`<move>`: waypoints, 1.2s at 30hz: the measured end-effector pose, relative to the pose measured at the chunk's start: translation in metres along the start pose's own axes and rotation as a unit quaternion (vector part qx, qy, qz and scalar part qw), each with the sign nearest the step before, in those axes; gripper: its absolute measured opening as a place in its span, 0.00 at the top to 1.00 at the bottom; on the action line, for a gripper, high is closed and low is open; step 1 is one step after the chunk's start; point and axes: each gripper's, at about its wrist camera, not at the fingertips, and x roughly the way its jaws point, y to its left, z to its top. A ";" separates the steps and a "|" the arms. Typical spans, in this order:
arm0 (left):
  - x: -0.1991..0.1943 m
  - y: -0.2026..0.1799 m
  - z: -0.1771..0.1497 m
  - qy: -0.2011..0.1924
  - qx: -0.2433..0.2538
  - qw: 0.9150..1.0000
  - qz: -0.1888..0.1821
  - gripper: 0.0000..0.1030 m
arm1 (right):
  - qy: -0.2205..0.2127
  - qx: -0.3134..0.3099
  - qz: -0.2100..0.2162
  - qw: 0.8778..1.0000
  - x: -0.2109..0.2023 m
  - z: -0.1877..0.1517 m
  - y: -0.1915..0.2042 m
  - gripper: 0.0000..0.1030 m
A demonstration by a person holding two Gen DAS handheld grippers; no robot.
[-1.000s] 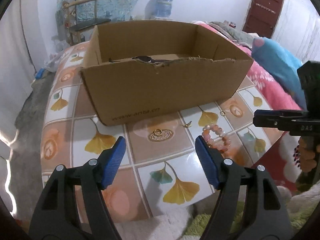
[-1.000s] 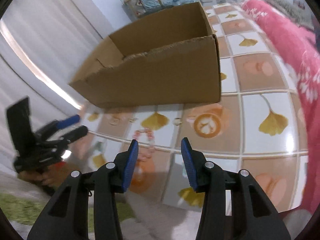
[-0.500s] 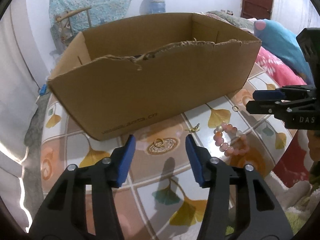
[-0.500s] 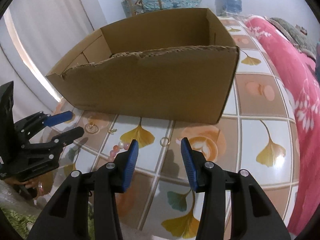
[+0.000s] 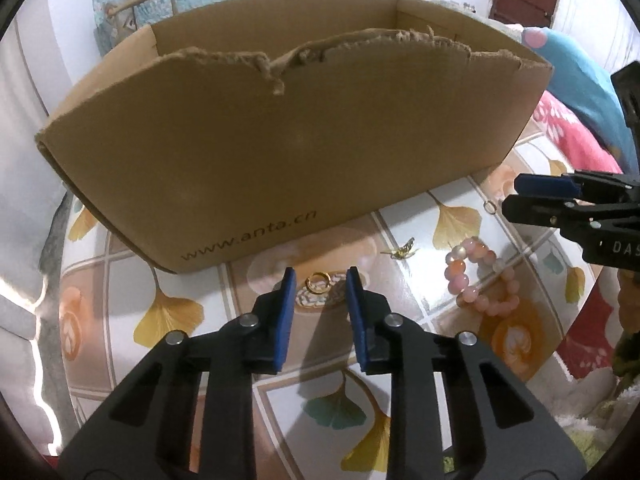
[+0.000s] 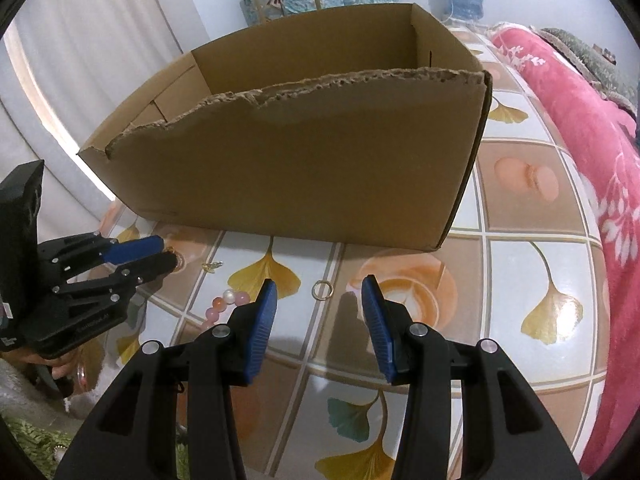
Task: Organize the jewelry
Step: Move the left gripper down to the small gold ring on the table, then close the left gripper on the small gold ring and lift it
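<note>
cardboard box (image 5: pixel 280 168), side printed "www.anta.cn"

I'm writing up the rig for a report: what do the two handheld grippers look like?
Both match: the left gripper and right gripper are black plastic linkages with round silver pivot screws, each carrying two flat fingers faced with ribbed blue pads. White lettering "DAS" marks the right one's body seen from the left wrist camera. No cables or sleeves are visible.

1. "www.anta.cn" printed in dark letters, low on near wall of cardboard box (image 5: pixel 280 168).
2. "DAS", white, cut off by the frame edge, on right gripper (image 5: pixel 516 196) body.
3. Nothing else legible.
</note>
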 end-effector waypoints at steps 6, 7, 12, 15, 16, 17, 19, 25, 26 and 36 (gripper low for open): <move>0.002 -0.003 0.002 0.001 0.002 1.000 0.011 0.80 | 0.001 0.001 0.002 1.000 0.001 -0.001 0.000 0.58; 0.003 -0.004 0.003 0.001 0.004 1.000 0.012 0.80 | 0.001 0.001 0.002 1.000 0.001 -0.001 0.000 0.58; 0.006 -0.011 0.004 0.002 0.006 1.000 0.014 0.80 | 0.000 0.002 0.002 1.000 0.002 -0.001 -0.001 0.58; 0.006 -0.013 0.005 0.001 0.008 1.000 0.013 0.82 | 0.000 0.002 0.002 1.000 0.002 -0.001 -0.002 0.58; 0.006 -0.015 0.005 0.001 0.010 1.000 0.012 0.84 | 0.000 0.003 0.001 1.000 0.003 -0.001 -0.001 0.58; 0.006 -0.016 0.005 0.000 0.012 1.000 0.011 0.86 | 0.000 0.003 0.001 1.000 0.003 -0.001 -0.002 0.58; 0.007 -0.019 0.006 0.000 0.017 1.000 0.012 0.88 | 0.000 0.004 0.001 1.000 0.003 -0.001 -0.002 0.58; 0.007 -0.023 0.007 -0.001 0.016 1.000 0.012 0.89 | -0.001 0.001 0.001 1.000 0.003 -0.002 -0.002 0.58; 0.007 -0.022 0.007 -0.001 0.017 1.000 0.013 0.89 | -0.001 0.000 0.000 1.000 0.004 -0.002 -0.002 0.58; 0.008 -0.023 0.007 0.000 0.019 1.000 0.014 0.89 | 0.006 -0.022 -0.009 1.000 0.013 -0.002 0.005 0.67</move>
